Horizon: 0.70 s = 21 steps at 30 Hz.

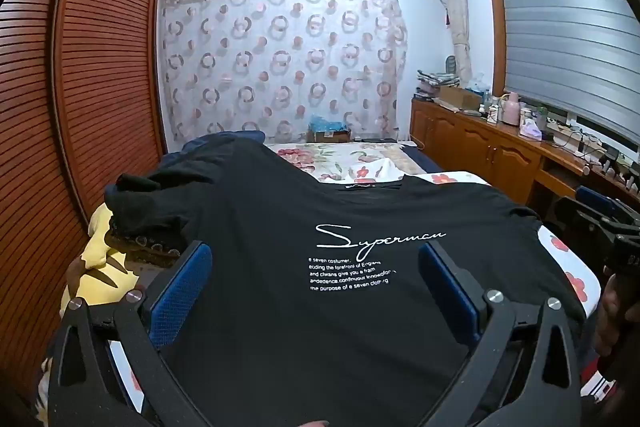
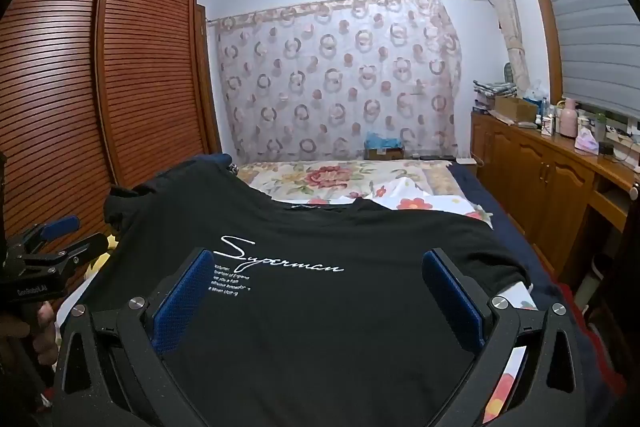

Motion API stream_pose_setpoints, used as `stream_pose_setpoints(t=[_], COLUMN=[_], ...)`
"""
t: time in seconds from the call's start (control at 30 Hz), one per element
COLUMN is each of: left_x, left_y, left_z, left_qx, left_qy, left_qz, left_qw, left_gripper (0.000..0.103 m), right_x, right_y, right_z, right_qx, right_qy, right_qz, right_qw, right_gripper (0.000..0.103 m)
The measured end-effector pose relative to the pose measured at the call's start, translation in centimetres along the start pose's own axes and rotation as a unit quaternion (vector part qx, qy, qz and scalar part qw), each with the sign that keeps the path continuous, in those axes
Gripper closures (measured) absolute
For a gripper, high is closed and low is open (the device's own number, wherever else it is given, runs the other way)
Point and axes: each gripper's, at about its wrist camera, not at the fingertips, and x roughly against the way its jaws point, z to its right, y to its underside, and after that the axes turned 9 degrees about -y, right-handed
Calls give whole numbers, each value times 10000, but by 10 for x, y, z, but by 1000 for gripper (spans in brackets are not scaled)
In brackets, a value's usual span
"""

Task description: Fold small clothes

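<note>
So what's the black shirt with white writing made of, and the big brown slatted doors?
The black T-shirt with white script print looks like soft matte knit cotton, since it drapes and wrinkles. The reddish-brown slatted wardrobe doors look like varnished wood, with a slight sheen on the slats; it could be veneer.

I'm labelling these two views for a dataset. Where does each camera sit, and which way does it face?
Left wrist: on the open left hand-held gripper, over the black printed T-shirt; right hand-held gripper at right edge.
Right wrist: on the open right hand-held gripper, same way; left one at left edge.
Shared: T-shirt, circle-patterned curtain.
</note>
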Motion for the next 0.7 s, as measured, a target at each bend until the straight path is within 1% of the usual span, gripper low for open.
stream_pose_setpoints(t=[0.03, 0.07, 0.33, 0.7], left_x=[0, 0, 4, -1], left_y=[0, 0, -2, 0], left_z=[0, 0, -8, -4], left_qx=[-1, 0, 60, 41], left_qy=[-11, -17, -33, -75], left_qz=[-10, -16, -24, -33], left_qw=[10000, 10000, 10000, 10000], left_gripper=[0, 0, 0, 0], right_x=[1, 1, 2, -1], right_y=[0, 0, 1, 0], right_z=[1, 1, -2, -1], right_qx=[-70, -59, 36, 52], right_qy=[-39, -29, 26, 10], right_qz=[91, 91, 27, -12], right_qw=[9999, 9999, 10000, 10000], right_gripper=[0, 0, 0, 0])
